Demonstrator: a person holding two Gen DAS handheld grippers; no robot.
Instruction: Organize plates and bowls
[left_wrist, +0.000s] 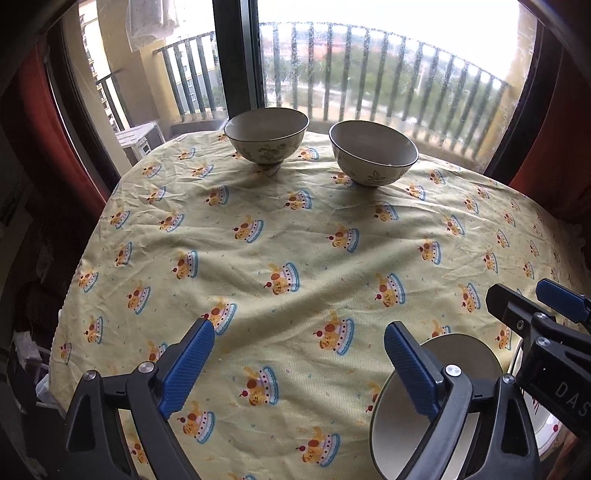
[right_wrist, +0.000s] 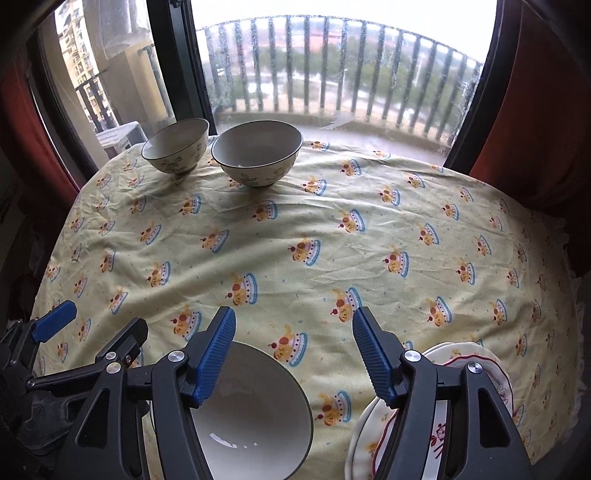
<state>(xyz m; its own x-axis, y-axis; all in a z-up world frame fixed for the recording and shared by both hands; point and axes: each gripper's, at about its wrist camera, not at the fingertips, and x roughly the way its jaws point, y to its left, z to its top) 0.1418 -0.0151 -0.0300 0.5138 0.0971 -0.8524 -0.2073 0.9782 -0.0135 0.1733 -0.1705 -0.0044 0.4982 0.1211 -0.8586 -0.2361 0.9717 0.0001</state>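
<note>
Both claws gape empty: left gripper (left_wrist: 299, 363), right gripper (right_wrist: 293, 352). Just beneath sits a bowl (right_wrist: 255, 410), glazed, probably slippery and breakable; pinch its rim. Stacked plates (right_wrist: 465, 360) lie right; two bowls (right_wrist: 256, 153) far ahead.

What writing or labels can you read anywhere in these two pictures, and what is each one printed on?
"DAS": pale letters on the black body of the right gripper, at the right edge of the left wrist view; the word is cut off by the frame.
Red marks on the scalloped plate in the right wrist view: mostly hidden behind the gripper, so I cannot tell whether they are writing or pattern.
The bowls and the tablecloth carry only pictures, no words.
</note>
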